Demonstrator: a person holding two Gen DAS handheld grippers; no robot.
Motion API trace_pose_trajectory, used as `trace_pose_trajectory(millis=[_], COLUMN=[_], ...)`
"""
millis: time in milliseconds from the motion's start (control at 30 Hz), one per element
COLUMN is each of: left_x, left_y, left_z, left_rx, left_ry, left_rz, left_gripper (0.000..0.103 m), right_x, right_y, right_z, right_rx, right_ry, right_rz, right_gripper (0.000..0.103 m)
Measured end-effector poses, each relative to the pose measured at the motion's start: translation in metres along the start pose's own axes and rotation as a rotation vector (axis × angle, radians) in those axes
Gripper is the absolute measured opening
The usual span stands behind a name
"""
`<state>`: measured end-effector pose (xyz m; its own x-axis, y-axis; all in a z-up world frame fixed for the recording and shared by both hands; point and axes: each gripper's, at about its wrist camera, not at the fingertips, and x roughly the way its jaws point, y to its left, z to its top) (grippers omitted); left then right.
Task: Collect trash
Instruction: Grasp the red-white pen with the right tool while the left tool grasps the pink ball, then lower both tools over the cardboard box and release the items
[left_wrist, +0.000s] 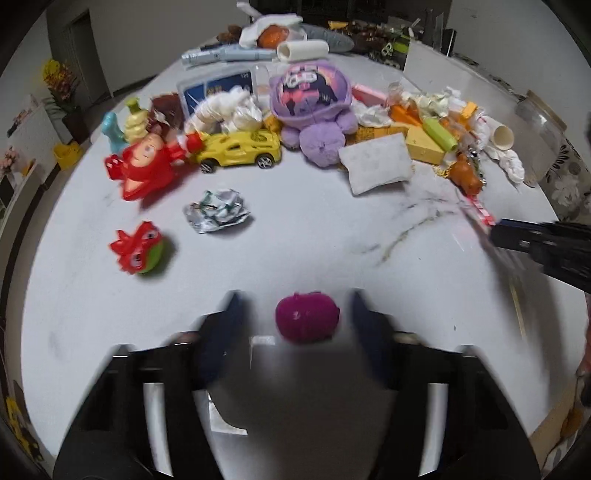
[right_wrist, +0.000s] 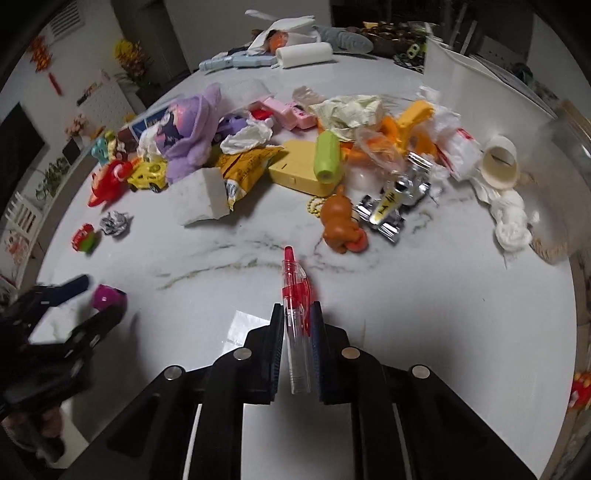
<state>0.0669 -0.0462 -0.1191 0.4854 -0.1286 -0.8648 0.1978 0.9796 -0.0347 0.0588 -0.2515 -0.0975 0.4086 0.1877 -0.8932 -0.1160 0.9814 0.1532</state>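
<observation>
Pen (right_wrist: 295, 295) sits pinched between the pads of my right gripper (right_wrist: 297, 310), jaws nearly closed on its clear barrel, red tip jutting forward above the table (right_wrist: 424, 295). My left gripper (left_wrist: 293, 306) is part open around a magenta ball (left_wrist: 307, 317) — the ball lies between the fingers (left_wrist: 229, 317), apart from both as far as the blur lets me judge, so nothing is held there. Crumpled foil (left_wrist: 218, 216) lies further out, near a small red-and-green toy (left_wrist: 138, 251), and the heap of tissues, wrappers and toys runs across the middle of the table behind it. Risks, as I judge them: the barrel is smooth and gripped near one end, so it could swivel or slide out if I swing fast; the ball could roll off when the left jaws close unevenly. The surface is glossy white marble with grey veins — slick. Beyond it, a dim room with yellow flowers (left_wrist: 59, 79) and a door.
</observation>
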Motion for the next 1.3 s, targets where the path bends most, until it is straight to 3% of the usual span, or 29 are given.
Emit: trace_pose_trajectory(millis=[33, 200, 467, 600, 733, 933, 1000, 1067, 1100, 1133, 1300], left_x=[-0.001, -0.013, -0.088, -0.128, -0.157, -0.162, -0.150, -0.134, -0.124, -0.116, -0.102], left_y=[-0.003, -0.012, -0.037, -0.057, -0.069, -0.083, -0.088, -0.091, -0.093, -0.093, -0.082], left_z=[0.002, 0.002, -0.009, -0.036, -0.074, -0.128, -0.145, -0.158, -0.165, -0.169, -0.173], left_rx=[0.014, -0.001, 0.008, 0.069, 0.113, 0.207, 0.227, 0.242, 0.255, 0.259, 0.247], left_ry=[-0.017, -0.003, -0.046, -0.077, -0.058, 0.020, 0.086, 0.147, 0.178, 0.189, 0.226], left_rz=[0.018, -0.024, -0.032, -0.038, -0.047, -0.096, -0.105, -0.131, -0.118, -0.100, -0.086], left_gripper=[0.034, 0.033, 0.033, 0.033, 0.033, 0.034, 0.034, 0.041, 0.062, 0.070, 0.070], right_x=[-0.005, -0.037, -0.089, -0.118, -0.146, -0.156, -0.145, -0.124, -0.112, -0.104, -0.095], right_y=[-0.001, -0.007, -0.005, 0.000, 0.004, 0.010, 0.009, 0.008, 0.008, 0.009, 0.010], right_z=[-0.003, -0.016, -0.043, -0.071, -0.111, -0.174, -0.188, -0.201, -0.207, -0.211, -0.208], right_rx=[0.008, 0.017, -0.044, -0.091, -0.143, -0.201, -0.202, -0.190, -0.201, -0.211, -0.203], right_ry=[-0.005, -0.046, -0.073, -0.068, -0.038, 0.084, 0.134, 0.194, 0.218, 0.226, 0.224], right_rz=[0.004, 0.018, 0.097, 0.151, 0.201, 0.251, 0.262, 0.272, 0.272, 0.254, 0.259], right_gripper=[0.014, 0.014, 0.014, 0.014, 0.014, 0.014, 0.014, 0.021, 0.030, 0.048, 0.043])
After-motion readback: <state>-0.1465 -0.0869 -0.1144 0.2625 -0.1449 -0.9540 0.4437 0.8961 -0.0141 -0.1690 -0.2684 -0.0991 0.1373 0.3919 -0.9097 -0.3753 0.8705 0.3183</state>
